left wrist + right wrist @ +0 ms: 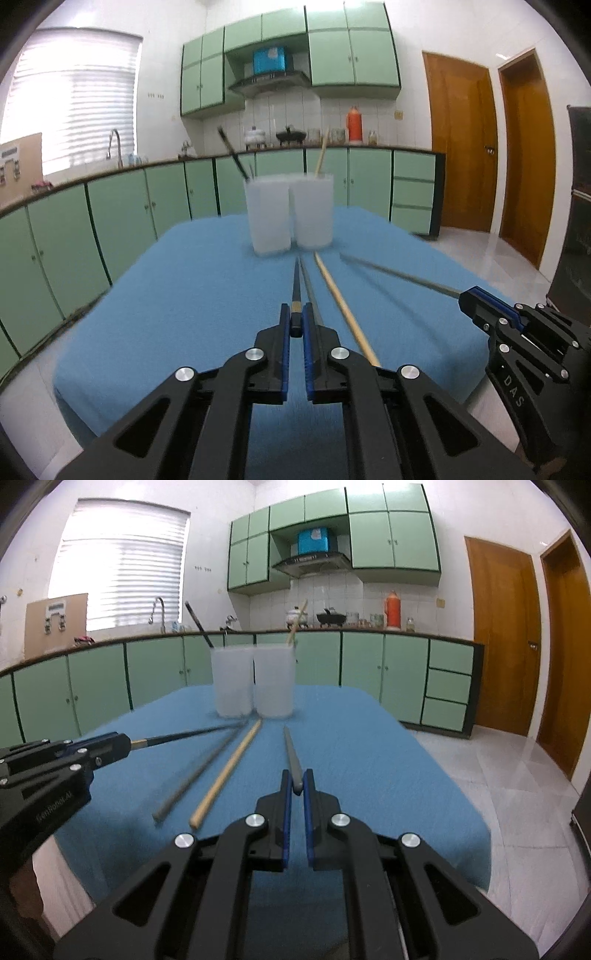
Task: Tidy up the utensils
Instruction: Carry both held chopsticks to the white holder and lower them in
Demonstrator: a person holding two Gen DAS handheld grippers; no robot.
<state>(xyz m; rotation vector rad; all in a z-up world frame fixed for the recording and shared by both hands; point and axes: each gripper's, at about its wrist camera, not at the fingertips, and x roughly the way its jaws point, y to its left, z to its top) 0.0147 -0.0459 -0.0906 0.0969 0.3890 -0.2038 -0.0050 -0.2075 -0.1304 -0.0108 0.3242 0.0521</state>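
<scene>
The left gripper [295, 325] clamps a black chopstick [296, 284]; the right gripper [297, 786] clamps a grey chopstick [291, 753]. Ahead, two cups [291, 214] each already show one; two lie loose between.

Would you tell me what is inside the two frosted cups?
The left cup holds a black chopstick, the right cup a wooden chopstick; frosted walls hide their lower ends.
</scene>
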